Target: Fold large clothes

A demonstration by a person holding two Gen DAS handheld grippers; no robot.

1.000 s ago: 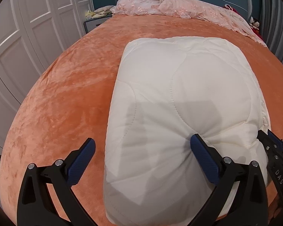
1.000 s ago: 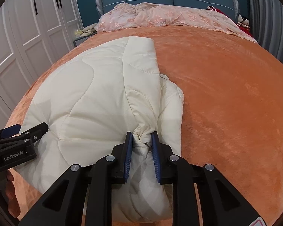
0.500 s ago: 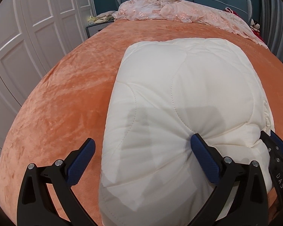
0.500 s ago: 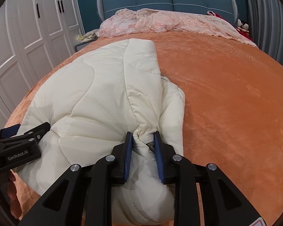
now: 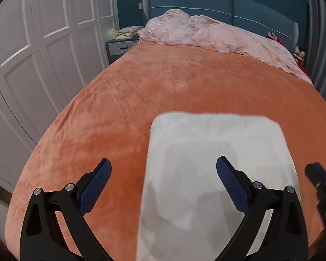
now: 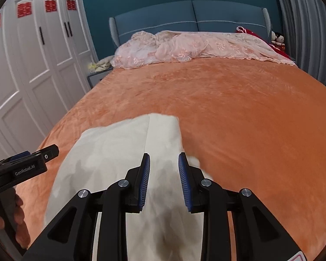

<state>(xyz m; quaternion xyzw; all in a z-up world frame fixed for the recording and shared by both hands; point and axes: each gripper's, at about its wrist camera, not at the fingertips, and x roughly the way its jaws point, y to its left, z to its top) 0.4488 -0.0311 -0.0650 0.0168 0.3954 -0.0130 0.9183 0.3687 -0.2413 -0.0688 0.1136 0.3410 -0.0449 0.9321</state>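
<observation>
The folded cream jacket [image 5: 217, 174] lies on the orange bedspread [image 5: 141, 91], blurred. The left gripper [image 5: 164, 183] gapes wide; the right gripper [image 6: 164, 181] stands parted, apparently gripping nothing.

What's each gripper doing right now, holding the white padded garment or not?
Left gripper: jaws wide open, holding nothing.
Right gripper: jaws open, pads clear of the folded white padded garment below; holding nothing.
</observation>
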